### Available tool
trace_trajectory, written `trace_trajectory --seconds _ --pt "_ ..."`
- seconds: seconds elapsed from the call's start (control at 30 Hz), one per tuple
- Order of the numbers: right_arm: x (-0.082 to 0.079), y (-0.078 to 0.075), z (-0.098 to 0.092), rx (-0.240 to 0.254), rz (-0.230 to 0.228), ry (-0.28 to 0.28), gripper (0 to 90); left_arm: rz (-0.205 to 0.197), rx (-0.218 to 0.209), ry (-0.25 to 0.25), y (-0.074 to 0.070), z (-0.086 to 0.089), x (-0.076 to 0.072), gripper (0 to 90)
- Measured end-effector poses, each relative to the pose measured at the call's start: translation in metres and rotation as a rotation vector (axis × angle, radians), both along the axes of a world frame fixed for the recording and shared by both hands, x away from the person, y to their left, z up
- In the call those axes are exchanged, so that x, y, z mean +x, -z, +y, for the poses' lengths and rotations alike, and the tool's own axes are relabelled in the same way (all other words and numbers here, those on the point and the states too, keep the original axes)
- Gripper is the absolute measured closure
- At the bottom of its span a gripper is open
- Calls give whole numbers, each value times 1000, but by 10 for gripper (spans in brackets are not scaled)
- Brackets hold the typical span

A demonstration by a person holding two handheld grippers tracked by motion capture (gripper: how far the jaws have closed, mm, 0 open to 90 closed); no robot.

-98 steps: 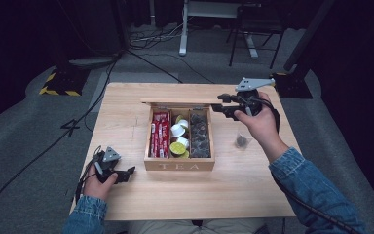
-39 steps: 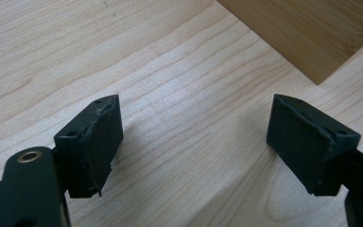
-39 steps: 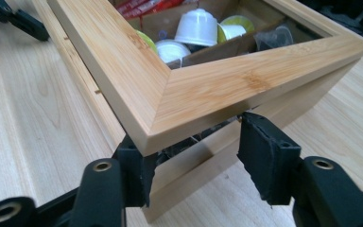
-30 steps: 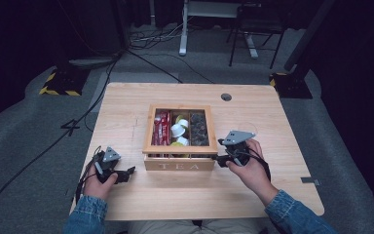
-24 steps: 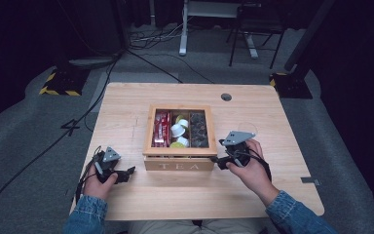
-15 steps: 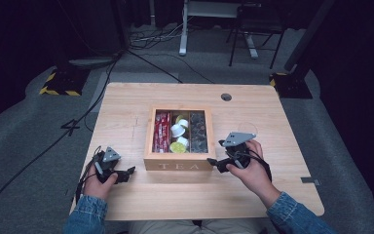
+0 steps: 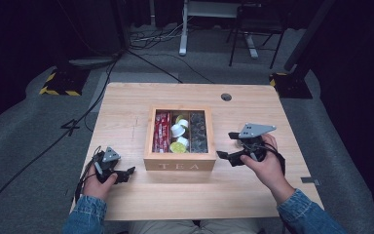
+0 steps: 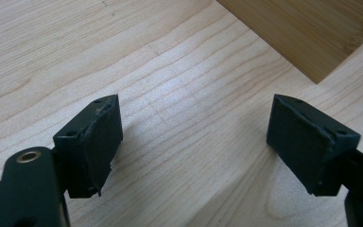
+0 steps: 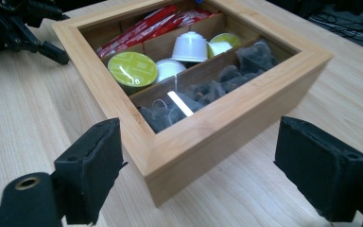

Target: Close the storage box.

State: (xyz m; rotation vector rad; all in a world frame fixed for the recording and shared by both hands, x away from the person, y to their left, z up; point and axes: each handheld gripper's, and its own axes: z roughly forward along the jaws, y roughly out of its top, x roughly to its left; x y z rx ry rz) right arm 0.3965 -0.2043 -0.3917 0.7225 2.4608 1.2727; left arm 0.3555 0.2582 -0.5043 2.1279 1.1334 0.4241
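A wooden tea box [image 7: 179, 165] stands mid-table with its glass lid down. Through the lid I see red sachets [image 7: 162, 130], white and green capsules [image 7: 179, 136] and dark tea bags [image 7: 197, 132]. My right gripper [image 7: 227, 145] hovers just right of the box's front right corner, a little off it. Its jaws have just been opening and stand wide, nothing pressed between them. In the right gripper view the box corner [image 9: 227, 127] lies ahead of the gripper [image 9: 217, 170]. My left gripper [image 7: 125, 173] rests open on the table at the front left, with bare wood between its jaws [image 8: 194, 146].
The table [image 7: 126, 112] has a round cable hole [image 7: 226, 97] at the back right. A small grey tag [image 7: 308, 180] lies near its right edge. Beyond the table are a dark floor with cables [image 7: 156, 63] and furniture legs.
The box lid, raised earlier, is down. My right gripper came from the box's back right to its front right, then opened and drew slightly right and up. The left hand stayed still.
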Motion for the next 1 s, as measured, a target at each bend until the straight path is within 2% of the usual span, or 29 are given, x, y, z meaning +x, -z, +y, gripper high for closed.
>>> trace_trajectory --seconds 0.2,0.43,0.77,1.0 --pt "0 -10 -28 8 -8 42 160 -2 2 15 0 2 0 195" --pt "3 -13 -63 12 -1 104 159 -3 3 24 0 4 1 190" --pt "7 -8 -110 20 41 182 163 1 3 32 0 6 2 189" --pt "13 3 -135 -20 54 246 174 1 8 37 0 6 3 182"
